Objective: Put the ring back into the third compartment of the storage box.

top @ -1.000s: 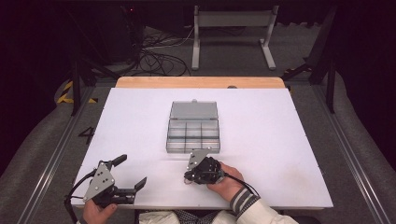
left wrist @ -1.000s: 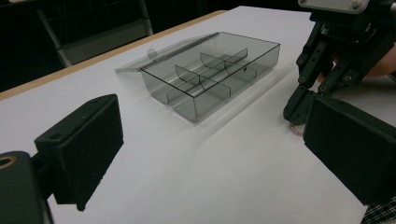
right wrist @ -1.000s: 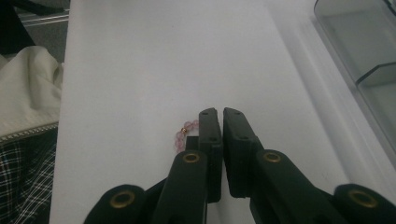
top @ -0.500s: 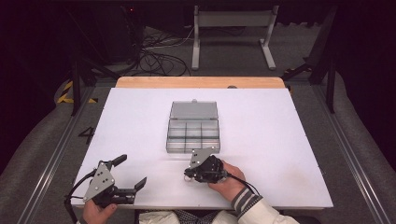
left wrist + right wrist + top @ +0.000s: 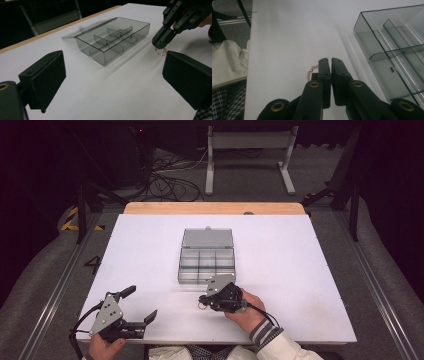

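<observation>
A clear grey compartment box (image 5: 200, 279) lies mid-table with its lid (image 5: 207, 238) folded open behind it; its cells look empty. Just in front of it, my right gripper (image 5: 202, 301) is shut on a small ring of pink beads (image 5: 311, 71), which hangs from the jaw tips down to the table (image 5: 160, 51). The right gripper (image 5: 330, 61) points along the tabletop with the box (image 5: 372, 37) at its right. My left gripper (image 5: 140, 303) rests near the front left edge, open, nothing between its jaws. From the left gripper (image 5: 115, 65) the box (image 5: 120, 47) lies ahead.
The white tabletop (image 5: 280, 255) has a wooden strip (image 5: 215, 208) along its far edge. A metal stand (image 5: 250, 150) and cables (image 5: 170, 180) are on the floor beyond. The person's white sleeve (image 5: 229, 62) lies at the near edge.
</observation>
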### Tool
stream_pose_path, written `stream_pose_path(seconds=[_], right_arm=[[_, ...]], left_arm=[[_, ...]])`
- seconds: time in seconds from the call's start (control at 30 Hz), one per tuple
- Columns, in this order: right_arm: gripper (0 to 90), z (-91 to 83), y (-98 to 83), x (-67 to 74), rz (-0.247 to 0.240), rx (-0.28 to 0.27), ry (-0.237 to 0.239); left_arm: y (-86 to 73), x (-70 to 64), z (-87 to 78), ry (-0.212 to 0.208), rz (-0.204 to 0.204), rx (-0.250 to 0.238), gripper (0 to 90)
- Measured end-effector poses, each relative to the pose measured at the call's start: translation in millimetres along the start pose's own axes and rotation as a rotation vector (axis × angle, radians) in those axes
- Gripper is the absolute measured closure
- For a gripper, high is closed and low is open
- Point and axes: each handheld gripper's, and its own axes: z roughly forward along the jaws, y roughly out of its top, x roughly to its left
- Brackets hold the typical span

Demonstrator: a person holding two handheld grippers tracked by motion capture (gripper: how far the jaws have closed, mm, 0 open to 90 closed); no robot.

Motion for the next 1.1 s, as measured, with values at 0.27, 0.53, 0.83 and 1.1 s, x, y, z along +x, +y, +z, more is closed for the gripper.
stream_pose_path(seconds=[0.27, 0.53, 0.83, 1.1], right_arm=[[86.9, -7.1, 3.9, -2.6, -0.005, -0.007, -0.020], [86.8, -15.6, 8.2, -8.3, 0.002, -0.011, -0.048], [86.8, -24.0, 11.4, -16.3, 0.012, -0.015, -0.078], [86.8, -31.1, 14.4, -25.1, 0.025, -0.019, -0.103]], left_arm=[[0.1, 0.0, 0.0, 0.000, 0.000, 0.002, 5.3], [0.1, 0.0, 0.0, 0.000, 0.000, 0.002, 5.3], [0.1, 0.0, 0.0, 0.000, 0.000, 0.002, 5.3], [0.1, 0.3, -0.2, 0.002, 0.001, 0.000, 5.4]])
